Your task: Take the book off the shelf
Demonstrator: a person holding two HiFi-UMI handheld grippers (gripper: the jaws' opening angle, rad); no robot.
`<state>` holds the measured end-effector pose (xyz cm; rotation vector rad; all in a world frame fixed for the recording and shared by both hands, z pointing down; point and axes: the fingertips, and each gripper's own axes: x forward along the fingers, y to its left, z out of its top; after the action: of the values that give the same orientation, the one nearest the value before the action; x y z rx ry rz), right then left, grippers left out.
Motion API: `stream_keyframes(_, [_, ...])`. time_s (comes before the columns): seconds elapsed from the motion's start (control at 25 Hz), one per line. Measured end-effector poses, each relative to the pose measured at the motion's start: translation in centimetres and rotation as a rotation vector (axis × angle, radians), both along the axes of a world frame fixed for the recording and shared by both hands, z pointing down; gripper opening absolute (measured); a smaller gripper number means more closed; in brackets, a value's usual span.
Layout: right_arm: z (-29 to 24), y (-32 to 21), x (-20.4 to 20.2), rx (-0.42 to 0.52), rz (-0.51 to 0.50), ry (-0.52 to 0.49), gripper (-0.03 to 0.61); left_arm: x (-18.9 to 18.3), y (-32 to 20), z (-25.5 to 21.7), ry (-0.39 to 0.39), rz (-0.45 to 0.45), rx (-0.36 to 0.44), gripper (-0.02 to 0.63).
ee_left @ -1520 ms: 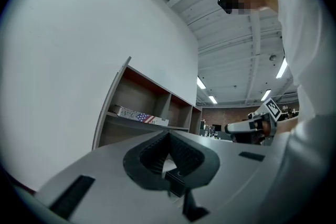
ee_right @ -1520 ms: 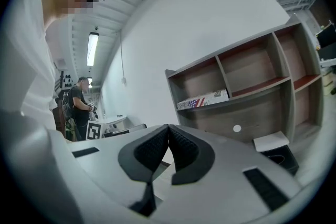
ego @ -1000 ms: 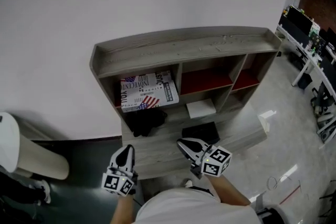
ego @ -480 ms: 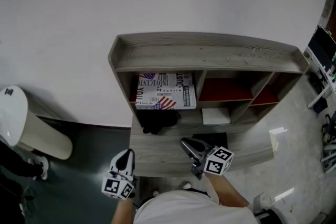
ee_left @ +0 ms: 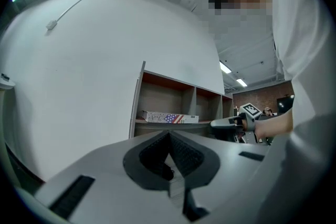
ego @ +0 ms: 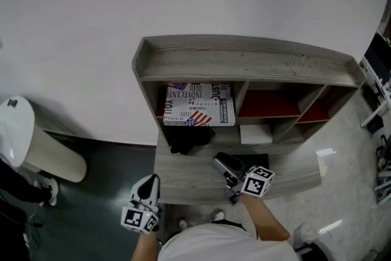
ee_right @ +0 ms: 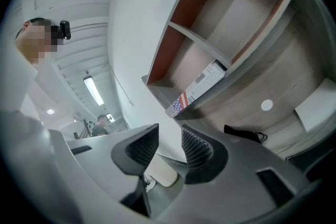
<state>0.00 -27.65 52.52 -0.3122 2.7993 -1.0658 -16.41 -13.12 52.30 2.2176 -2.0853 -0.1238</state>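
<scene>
As it lies flat, the book [ego: 199, 104] shows a newsprint-and-flag cover.

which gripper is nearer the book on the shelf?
Right. The right gripper is over the lower board in front of the book, jaws just opening with nothing between them. The left gripper hangs off that board's front-left corner, farther.

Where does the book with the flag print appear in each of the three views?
Head view: book at centre, in the upper left compartment.
Left gripper view: book small, near centre, lying flat.
Right gripper view: book at centre, edge-on, tilted.
Shared landmark: the grey shelf holding it.
</scene>
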Motion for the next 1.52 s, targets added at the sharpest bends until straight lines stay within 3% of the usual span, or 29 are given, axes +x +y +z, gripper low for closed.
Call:
stream_keyframes(0.32, [-0.8, -2.2, -1.1, -0.084, 0.039, -0.048, 0.184, 0.3, 2.0, 1.6, 0.001, 0.008, -0.039, 0.017])
stream_keyframes(0.52, [-2.1, -4.6, -1.9, -0.298, 0.061, -0.258, 0.237, -0.1, 2.0, 1.9, 0.025, 0.007, -0.024, 0.017])
stream_keyframes(0.68, [-1.6, -5.4, -3.3, -0.282, 0.082, -0.197, 0.289, -0.1, 1.8, 1.8, 0.037, 0.009, -0.004, 0.017])
stream_keyframes(1.0, [-1.5, -8.6, -5.0, -0.321, 0.133, -0.228, 0.338, -0.3, 2.4, 2.0, 0.042, -0.015, 0.002, 0.017])
stream_keyframes(1.2, [-1.1, -10.5, -4.6, -0.384, 0.248, -0.286, 0.443, -1.2, 3.5, 2.5, 0.056, -0.061, -0.003, 0.017])
stream_keyframes(1.52, [-1.3, -12.8, -5.7, -0.449, 0.315, -0.336, 0.494, -1.8, 4.6, 2.1, 0.046, -0.113, 0.008, 0.017])
